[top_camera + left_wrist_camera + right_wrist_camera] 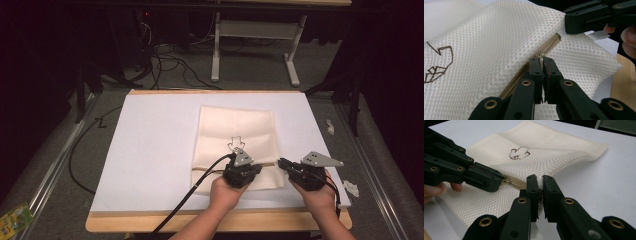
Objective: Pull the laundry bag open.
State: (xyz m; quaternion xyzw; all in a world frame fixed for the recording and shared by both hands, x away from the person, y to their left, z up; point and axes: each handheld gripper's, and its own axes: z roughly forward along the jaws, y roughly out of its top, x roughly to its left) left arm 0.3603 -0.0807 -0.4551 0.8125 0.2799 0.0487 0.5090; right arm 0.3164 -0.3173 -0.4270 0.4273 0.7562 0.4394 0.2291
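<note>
the zipper pull is pinched by the left gripper while the mesh bag, near the worktop's front edge, is clamped at its corner by the right gripper, seemingly to brace it for zipping.

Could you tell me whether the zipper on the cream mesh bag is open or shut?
Shut, as far as it shows: the beige zipper on the cream mesh bag lies meshed between the two grippers; elsewhere I cannot tell.
</note>
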